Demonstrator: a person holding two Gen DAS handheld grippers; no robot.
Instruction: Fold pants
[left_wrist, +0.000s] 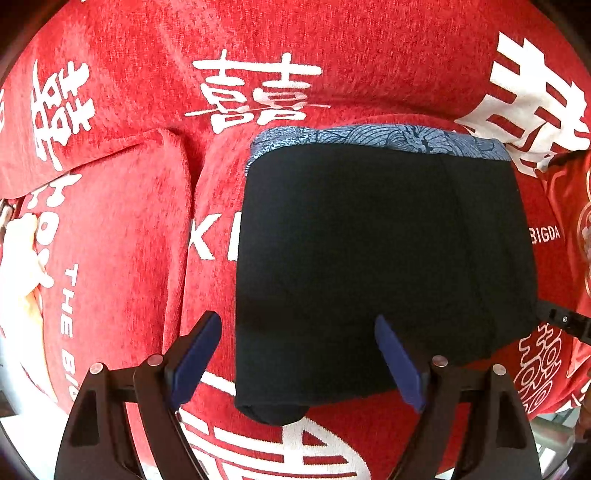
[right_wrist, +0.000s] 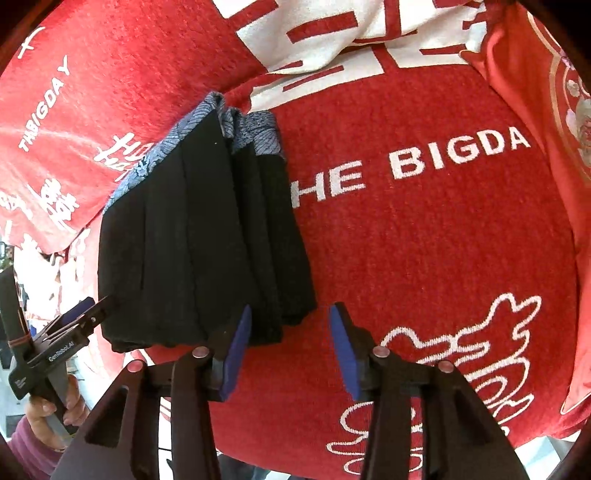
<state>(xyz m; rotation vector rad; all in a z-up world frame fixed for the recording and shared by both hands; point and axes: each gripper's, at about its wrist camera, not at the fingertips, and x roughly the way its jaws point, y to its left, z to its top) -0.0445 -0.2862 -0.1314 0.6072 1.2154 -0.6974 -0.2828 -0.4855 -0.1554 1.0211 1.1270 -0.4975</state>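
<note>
On the red printed blanket (left_wrist: 129, 229), your black pants (left_wrist: 384, 258) lie as a compact folded stack with the patterned blue waistband (left_wrist: 373, 138) at twelve o'clock, probably set down flat so the fold keeps its shape. Your left gripper (left_wrist: 299, 363) hovers at six o'clock over the near edge, jaws apart and gripping nothing. Your right gripper (right_wrist: 290, 350) sits at the stack's near right corner, jaws likewise apart and empty, angled down toward the cloth.

Red cloth (left_wrist: 122, 229) with white characters and lettering ("THE BIGDA") covers the surface. Raised fold (left_wrist: 173, 155) at left in left view. Second red fabric (right_wrist: 535, 122), circular emblem, at right edge.
</note>
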